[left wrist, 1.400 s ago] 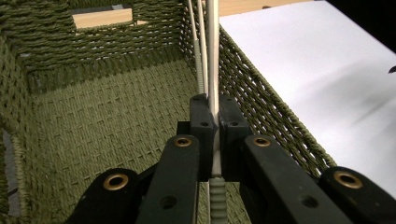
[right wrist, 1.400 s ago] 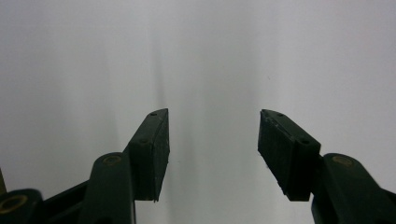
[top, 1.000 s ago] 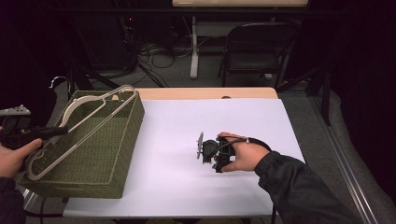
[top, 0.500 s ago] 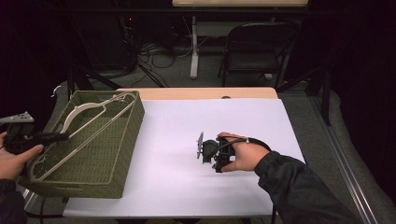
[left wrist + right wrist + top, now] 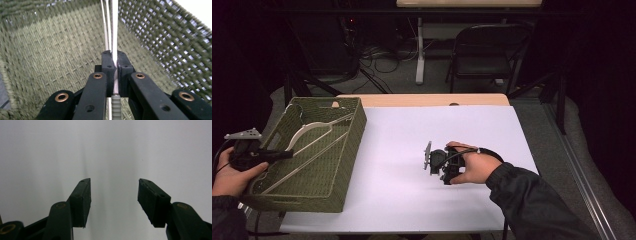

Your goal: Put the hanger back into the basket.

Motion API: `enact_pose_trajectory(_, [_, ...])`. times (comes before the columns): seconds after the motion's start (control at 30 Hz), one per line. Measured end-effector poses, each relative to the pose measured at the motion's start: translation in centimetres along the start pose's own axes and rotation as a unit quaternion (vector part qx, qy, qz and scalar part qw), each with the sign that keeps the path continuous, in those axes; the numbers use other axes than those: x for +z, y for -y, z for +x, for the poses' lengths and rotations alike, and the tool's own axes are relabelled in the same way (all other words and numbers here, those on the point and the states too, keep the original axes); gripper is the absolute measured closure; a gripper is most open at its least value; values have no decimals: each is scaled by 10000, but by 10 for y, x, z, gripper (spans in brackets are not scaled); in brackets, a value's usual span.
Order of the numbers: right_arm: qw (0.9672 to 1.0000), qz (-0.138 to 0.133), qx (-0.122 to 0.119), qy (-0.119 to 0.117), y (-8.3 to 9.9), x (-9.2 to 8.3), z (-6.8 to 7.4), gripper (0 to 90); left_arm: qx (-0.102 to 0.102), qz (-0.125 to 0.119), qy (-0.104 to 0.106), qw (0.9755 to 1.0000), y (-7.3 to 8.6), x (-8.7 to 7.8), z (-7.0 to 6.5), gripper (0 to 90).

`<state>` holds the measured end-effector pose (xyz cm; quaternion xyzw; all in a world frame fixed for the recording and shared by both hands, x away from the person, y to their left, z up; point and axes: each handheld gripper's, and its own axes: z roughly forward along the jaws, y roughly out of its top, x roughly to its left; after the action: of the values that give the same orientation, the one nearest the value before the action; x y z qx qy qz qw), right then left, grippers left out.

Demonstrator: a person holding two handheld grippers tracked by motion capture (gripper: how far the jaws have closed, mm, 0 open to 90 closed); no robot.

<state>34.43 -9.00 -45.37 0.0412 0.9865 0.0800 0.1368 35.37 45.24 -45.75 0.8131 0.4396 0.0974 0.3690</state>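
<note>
Left hand-held gripper (image 5: pixel 279 154) is held level, jaws clamped tight; right hand-held gripper (image 5: pixel 113 195) is rested low, jaws parted.

My counter (image 5: pixel 412 135) is covered by a white sheet, with a strip of bare wood along the far edge. A green woven basket (image 5: pixel 343 165) sits on its left end. My right tool (image 5: pixel 438 162) rests on the sheet, right of centre.
</note>
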Motion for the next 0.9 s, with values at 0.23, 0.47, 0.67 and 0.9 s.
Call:
enact_pose_trajectory(0.23, [10000, 0, 10, 13, 2, 0, 0, 444, -150, -194, 98, 9997, 1, 0, 0, 791])
enact_pose_trajectory(0.47, [10000, -16, -29, -2, 2, 0, 0, 444, -226, -260, -148, 9993, -1, -9, 1, 590])
enact_pose_trajectory(0.67, [10000, 18, 25, -7, 3, 1, 1, 444, -146, -287, -438, 9985, 3, -13, 1, 464])
enact_pose_trajectory(0.9, [10000, -9, -18, -11, 2, 2, 1, 443, -237, -508, -689, 9960, 8, -25, -3, 410])
